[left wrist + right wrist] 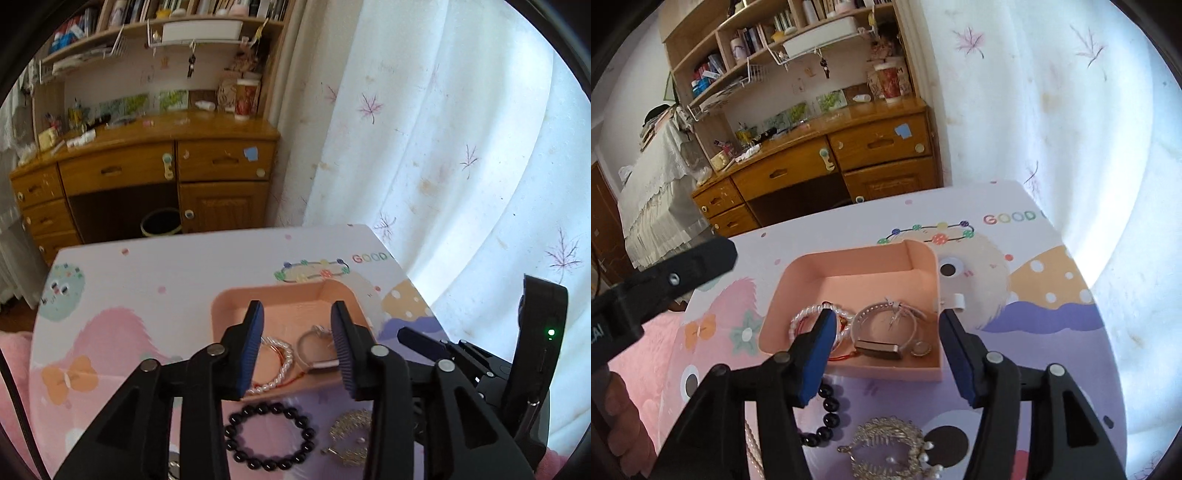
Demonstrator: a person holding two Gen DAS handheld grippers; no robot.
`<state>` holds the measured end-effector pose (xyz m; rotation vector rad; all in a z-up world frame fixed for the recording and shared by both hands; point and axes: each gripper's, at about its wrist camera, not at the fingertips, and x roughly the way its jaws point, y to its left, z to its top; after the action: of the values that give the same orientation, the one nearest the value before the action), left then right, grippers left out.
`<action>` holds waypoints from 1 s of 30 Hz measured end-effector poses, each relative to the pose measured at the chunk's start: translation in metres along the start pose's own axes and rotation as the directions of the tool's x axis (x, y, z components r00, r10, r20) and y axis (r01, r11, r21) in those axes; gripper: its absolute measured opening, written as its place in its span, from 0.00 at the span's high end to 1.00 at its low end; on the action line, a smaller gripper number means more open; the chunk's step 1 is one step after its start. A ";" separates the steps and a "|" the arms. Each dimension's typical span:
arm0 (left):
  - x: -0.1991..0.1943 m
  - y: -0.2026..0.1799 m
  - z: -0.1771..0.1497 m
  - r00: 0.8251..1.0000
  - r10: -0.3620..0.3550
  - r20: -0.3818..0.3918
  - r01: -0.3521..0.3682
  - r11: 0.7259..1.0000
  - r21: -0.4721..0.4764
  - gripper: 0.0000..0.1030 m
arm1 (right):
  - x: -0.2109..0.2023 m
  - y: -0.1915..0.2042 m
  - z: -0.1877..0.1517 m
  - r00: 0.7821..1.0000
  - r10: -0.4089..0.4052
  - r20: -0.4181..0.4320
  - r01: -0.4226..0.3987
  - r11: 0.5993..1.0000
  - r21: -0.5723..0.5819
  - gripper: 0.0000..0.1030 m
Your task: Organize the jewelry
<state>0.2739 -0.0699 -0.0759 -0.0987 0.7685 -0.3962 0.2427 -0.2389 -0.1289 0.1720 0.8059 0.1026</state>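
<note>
A pink tray (280, 295) (849, 264) stands on the patterned table. In it lie a pearl bracelet (279, 373) (803, 317) and a silver bangle (314, 347) (886, 328). In front of the tray lie a black bead bracelet (269, 437) (827, 410) and a gold filigree brooch (351, 432) (886, 446). My left gripper (297, 314) is open and empty above the tray's near edge. My right gripper (884, 321) is open and empty over the tray's near side; its body shows in the left wrist view (517, 362).
The table (147, 295) (1034, 295) has a colourful cartoon cover. A white curtain (461, 147) hangs right behind it. A wooden desk with shelves (147, 155) (831, 147) and a waste bin (161, 221) stand beyond the far edge. A pink bedspread (639, 354) lies on the left.
</note>
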 end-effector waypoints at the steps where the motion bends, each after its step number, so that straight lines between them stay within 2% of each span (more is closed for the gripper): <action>1: -0.001 0.000 -0.001 1.000 0.008 -0.003 -0.008 1.000 -0.003 0.53 | -0.002 -0.001 -0.001 1.000 0.000 -0.001 0.000 1.000 -0.010 0.44; 2: -0.001 -0.001 -0.002 1.000 0.015 -0.006 -0.015 1.000 -0.005 0.45 | -0.003 -0.001 -0.003 1.000 -0.003 -0.007 0.003 1.000 -0.022 0.44; 7: -0.006 0.001 -0.012 0.997 0.055 -0.046 -0.056 0.998 -0.030 0.35 | -0.010 -0.007 -0.014 0.999 -0.007 -0.052 0.005 0.999 -0.046 0.44; 14: -0.012 0.009 -0.046 0.978 0.125 -0.165 -0.136 0.989 -0.056 0.32 | -0.029 -0.019 -0.043 0.993 -0.011 -0.119 0.004 0.998 -0.056 0.44; 19: -0.011 0.009 -0.079 0.951 0.136 -0.278 -0.163 0.984 -0.076 0.30 | -0.044 -0.023 -0.069 0.983 -0.012 -0.183 -0.005 0.996 -0.091 0.44; 24: -0.015 -0.001 -0.118 0.912 0.122 -0.392 -0.161 0.985 -0.067 0.27 | -0.051 -0.021 -0.094 0.964 -0.005 -0.267 -0.032 0.990 -0.136 0.44; 29: -0.019 -0.018 -0.148 0.877 0.095 -0.472 -0.128 0.991 -0.039 0.27 | -0.053 -0.009 -0.117 0.955 -0.052 -0.292 -0.035 0.959 -0.283 0.44; 30: -0.018 -0.020 -0.151 0.874 0.091 -0.478 -0.124 0.992 -0.038 0.27 | -0.052 -0.006 -0.122 0.954 -0.065 -0.294 -0.035 0.946 -0.323 0.44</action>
<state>0.1513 -0.0726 -0.1674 -0.0197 1.2706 -0.2891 0.1188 -0.2387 -0.1759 -0.1686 1.0820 0.2507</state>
